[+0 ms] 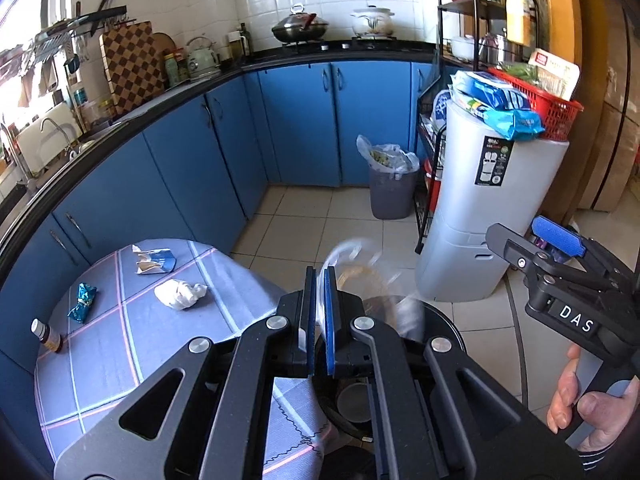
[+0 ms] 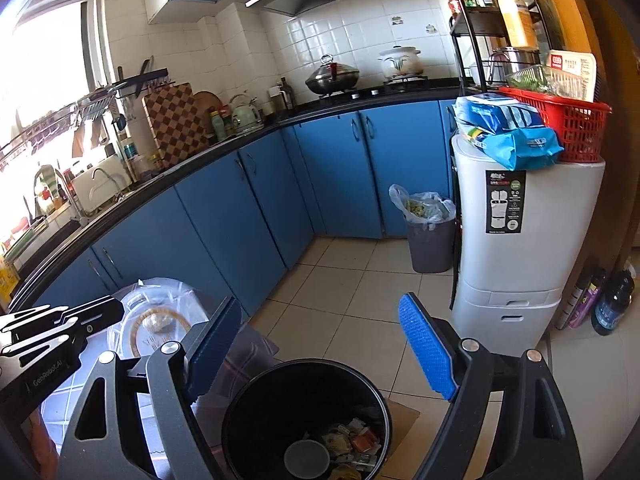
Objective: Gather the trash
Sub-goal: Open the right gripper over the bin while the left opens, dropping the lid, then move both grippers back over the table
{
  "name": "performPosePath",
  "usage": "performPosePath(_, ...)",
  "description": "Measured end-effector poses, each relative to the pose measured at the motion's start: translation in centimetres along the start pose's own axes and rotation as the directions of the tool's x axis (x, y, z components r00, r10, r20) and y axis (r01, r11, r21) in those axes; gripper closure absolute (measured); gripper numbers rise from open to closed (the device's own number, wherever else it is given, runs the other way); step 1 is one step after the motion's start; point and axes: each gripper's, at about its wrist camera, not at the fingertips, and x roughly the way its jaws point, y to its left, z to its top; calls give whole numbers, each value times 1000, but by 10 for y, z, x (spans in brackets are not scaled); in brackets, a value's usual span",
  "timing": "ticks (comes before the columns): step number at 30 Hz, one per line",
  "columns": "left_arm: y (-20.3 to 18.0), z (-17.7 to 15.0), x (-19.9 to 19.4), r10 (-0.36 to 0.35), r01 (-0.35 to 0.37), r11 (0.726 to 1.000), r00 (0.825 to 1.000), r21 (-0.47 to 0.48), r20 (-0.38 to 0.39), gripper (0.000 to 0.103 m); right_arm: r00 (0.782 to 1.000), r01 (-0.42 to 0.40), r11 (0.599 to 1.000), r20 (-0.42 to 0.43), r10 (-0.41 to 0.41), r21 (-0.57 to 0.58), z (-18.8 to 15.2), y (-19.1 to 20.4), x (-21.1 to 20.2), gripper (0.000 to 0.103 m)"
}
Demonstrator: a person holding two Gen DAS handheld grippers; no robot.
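Left wrist view: left gripper (image 1: 319,320) pinched tight on edge of clear plastic lid (image 1: 360,268), pads nearly touching w/ only the thin plastic between. Lid blurred, hanging out past table (image 1: 100,360) edge, above black bin (image 1: 436,320). Step in hand, by the look of it: carrying lid to bin for the drop. Next move calls for centring over bin mouth, then opening up; lid looks wide vs. mouth, so may need tilting in. Left on table: torn blue-white wrapper (image 1: 154,260), crumpled tissue (image 1: 180,294), blue foil wrapper (image 1: 82,302), small bottle (image 1: 46,334) near edge (trash or not, can't say). Right gripper (image 1: 556,248) at right, side-on, one blue pad showing; gap not readable from here. Hard to make out: lid outline smeared, bin mostly hidden behind left gripper body.

Right wrist view: right gripper (image 2: 320,344) spread wide, holding nothing, hovering over bin (image 2: 248,400). Bin partly filled: wrappers, a cup-like disc at bottom. Lid (image 2: 158,320) seen at left over table corner, not yet over bin mouth, w/ brownish residue or print inside, unclear which. Left gripper (image 2: 60,328) glare-washed, cut off at frame edge; its grip not visible here. Table mostly hidden. Second grey bin w/ bag liner far back by cabinets.
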Motion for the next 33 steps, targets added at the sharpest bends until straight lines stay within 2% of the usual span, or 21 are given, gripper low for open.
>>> performPosePath(11,11,-10,19,3,-6,999,996,-33,-84,97,999,-22,1000,-30,22,6,-3,3,9,24)
performPosePath(18,43,-24,18,28,-38,995,993,-92,-114,97,994,-84,993,-76,78,-85,-11,44,17,23)
performPosePath(20,55,-28,16,42,-54,992,993,-114,-112,97,992,-99,989,-88,89,-109,-13,56,20,16)
performPosePath(25,93,-41,5,70,-88,979,993,-184,-100,97,989,-124,982,-96,111,-144,-15,83,24,15)
performPosePath(31,142,-61,-10,9,-17,966,999,-259,-35,97,985,-154,971,-109,136,-181,-16,118,30,15)
performPosePath(33,156,-68,-14,32,-36,959,999,-283,-18,97,982,-167,967,-118,146,-193,-18,132,34,15)
